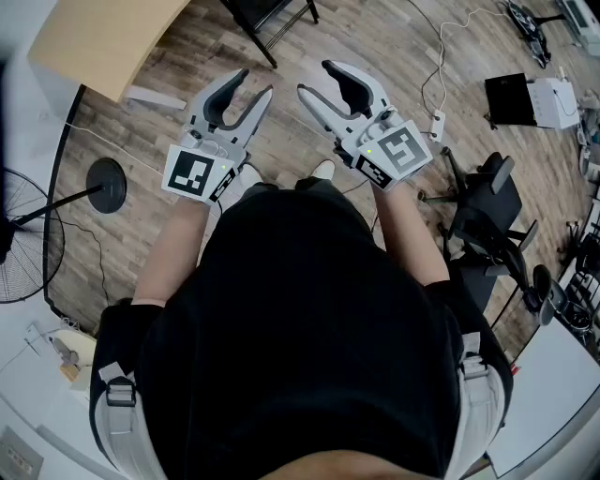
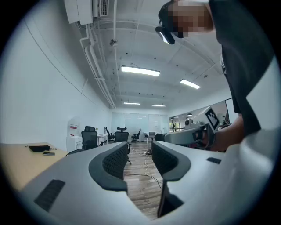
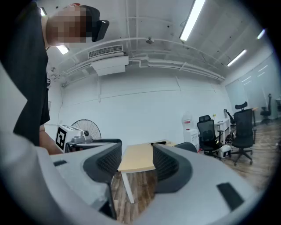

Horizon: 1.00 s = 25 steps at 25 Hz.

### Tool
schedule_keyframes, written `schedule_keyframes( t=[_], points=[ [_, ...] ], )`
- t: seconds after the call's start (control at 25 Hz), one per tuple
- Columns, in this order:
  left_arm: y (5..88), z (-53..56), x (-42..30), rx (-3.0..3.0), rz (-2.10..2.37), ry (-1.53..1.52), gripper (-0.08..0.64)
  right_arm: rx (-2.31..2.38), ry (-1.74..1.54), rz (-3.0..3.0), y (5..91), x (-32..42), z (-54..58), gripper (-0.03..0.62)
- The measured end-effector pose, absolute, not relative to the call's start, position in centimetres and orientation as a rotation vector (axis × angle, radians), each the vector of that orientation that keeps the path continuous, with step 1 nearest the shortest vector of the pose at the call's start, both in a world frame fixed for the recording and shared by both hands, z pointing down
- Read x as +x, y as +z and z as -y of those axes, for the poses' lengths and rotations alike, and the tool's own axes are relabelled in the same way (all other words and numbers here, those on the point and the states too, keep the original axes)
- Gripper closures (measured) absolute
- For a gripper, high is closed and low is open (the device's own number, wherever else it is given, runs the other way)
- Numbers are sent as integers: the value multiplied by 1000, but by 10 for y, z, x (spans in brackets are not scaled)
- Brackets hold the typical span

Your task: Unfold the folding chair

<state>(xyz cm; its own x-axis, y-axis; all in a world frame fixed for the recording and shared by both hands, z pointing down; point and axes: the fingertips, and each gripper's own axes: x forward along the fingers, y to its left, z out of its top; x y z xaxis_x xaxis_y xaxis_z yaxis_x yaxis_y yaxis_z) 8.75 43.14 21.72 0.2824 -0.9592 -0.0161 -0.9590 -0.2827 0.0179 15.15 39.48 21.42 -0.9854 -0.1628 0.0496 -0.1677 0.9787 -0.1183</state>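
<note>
- Two tools, both empty: left gripper [image 1: 253, 86] at 11 o'clock of the head view, jaws moderately apart; right gripper [image 1: 316, 80] at 1 o'clock, jaws wider. Each is held level, with only floor and room showing between its pads.
- Folding chair: not surely identified. A dark frame [image 1: 270, 21] at 12 o'clock, beyond both tools and cut by the picture edge, may be it (too little shows to say).
- Handling, as a judgement: such a chair is likely stiff, hinged and moderately heavy, with smooth tubing that could slip in the pads. One tool on the backrest's top rail and the other on the seat's front edge should serve, both away from the hinges, which can pinch.
- Room: bare wood floor [image 1: 281, 141] lies ahead. The desk [image 1: 103, 37] bounds it at 10 o'clock, the fan stand [image 1: 106, 183] at 9 o'clock and the office chair [image 1: 487, 216] at 3 o'clock. A white cable [image 1: 433, 70] at 2 o'clock could snag the chair's legs.
</note>
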Motion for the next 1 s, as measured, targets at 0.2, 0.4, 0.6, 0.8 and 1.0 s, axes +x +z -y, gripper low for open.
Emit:
schedule_keyframes(
  t=[0.2,0.4,0.6,0.8,1.0],
  points=[
    [217,-429,84,2499,1889,-40,391,258,151,3074,213,147,-393,380],
    [217,-429,89,2489,1896,-36,393,260,151,3066,215,153,-390,380],
    [218,-424,91,2477,1905,-36,394,254,143,3058,219,157,-386,380],
    [219,-413,109,2469,1922,-19,394,224,124,3068,219,174,-376,380],
    [224,-398,128,2443,1954,5,394,168,119,3083,222,193,-362,380]
  ],
)
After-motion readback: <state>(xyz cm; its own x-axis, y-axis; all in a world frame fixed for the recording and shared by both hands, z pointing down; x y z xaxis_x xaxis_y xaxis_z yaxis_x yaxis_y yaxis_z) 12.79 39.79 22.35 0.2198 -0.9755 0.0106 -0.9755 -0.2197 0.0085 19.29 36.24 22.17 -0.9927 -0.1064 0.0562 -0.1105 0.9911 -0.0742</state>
